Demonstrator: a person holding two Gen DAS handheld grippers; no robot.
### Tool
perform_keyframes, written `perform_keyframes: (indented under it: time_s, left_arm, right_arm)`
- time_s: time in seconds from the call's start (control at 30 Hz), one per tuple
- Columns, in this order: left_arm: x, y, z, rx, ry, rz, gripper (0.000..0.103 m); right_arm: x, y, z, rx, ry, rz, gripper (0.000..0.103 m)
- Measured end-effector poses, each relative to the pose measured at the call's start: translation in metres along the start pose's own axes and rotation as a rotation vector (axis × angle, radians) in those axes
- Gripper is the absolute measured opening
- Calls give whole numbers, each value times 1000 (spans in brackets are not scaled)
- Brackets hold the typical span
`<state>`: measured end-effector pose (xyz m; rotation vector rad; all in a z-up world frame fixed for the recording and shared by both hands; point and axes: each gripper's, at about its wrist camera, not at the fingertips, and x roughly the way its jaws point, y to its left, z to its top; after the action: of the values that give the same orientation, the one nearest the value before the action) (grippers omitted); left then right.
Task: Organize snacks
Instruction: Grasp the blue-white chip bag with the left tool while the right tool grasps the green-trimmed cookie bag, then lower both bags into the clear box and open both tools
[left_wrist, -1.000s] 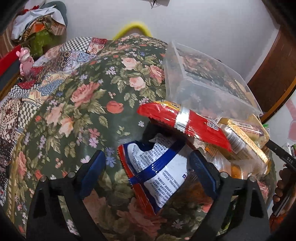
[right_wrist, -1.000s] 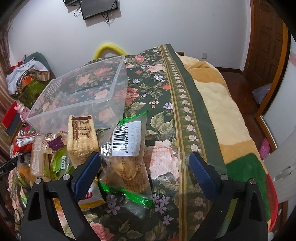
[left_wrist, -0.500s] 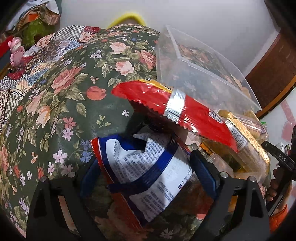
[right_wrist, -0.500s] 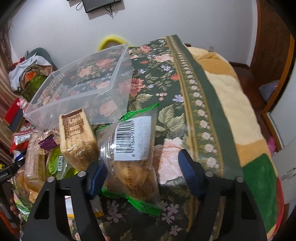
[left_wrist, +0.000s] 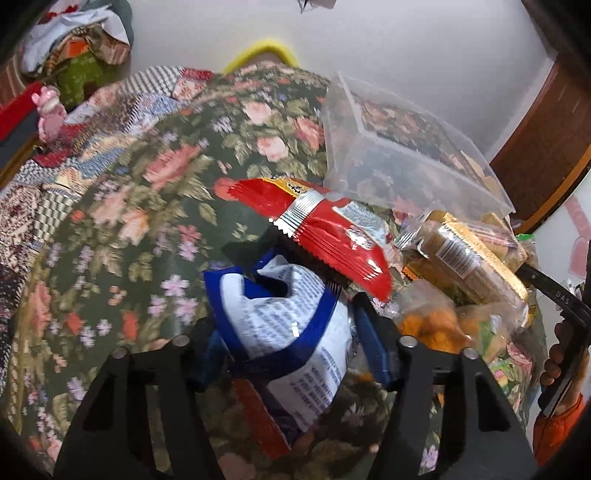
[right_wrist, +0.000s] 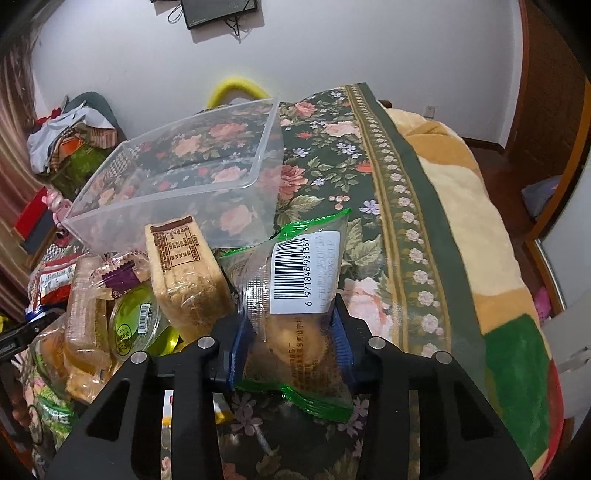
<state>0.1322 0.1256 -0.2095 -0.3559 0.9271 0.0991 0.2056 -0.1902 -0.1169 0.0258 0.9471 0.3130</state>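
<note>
Both jaw pairs have narrowed since a second ago and are closing: the left hand-held gripper (left_wrist: 291, 343) pinches the blue-and-white packet (left_wrist: 291, 328), the right hand-held gripper (right_wrist: 286, 339) the green-edged pastry bag (right_wrist: 299, 314), each in front of the clear bin (right_wrist: 177, 184). Slick, puffy wrappers could slip or get crushed; the red packet (left_wrist: 325, 236) overlapping the blue one might drag along.

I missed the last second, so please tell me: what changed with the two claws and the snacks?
Both claws were open a second ago and are closing: the left claw on the blue-and-white packet, the right claw on the green-edged pastry bag. The clear container and red packet stayed put.
</note>
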Motion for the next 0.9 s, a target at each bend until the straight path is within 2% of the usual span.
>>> perform_keyframes:
  time_s: [0.13,0.23,0.53,0.7,0.9]
  left_arm:
    - [-19,5,-3,-2,-17,0,50]
    - [-33,6,-5,-1,-30,1,46]
    - [-72,1,-9,27,-96,21,46]
    - [-98,-5,5,57,-167,27,46]
    - [-113,-26,32,98,-251,1,46]
  right_arm:
    - [-12,-1,0,-5,-24,-12,37]
    - [-21,0,1,-3,-38,-10,37]
    - [-50,11,2,-20,-90,15,37]
    - [-63,18,8,-29,-125,32,37]
    - [-75,26,18,-33,-172,59,37]
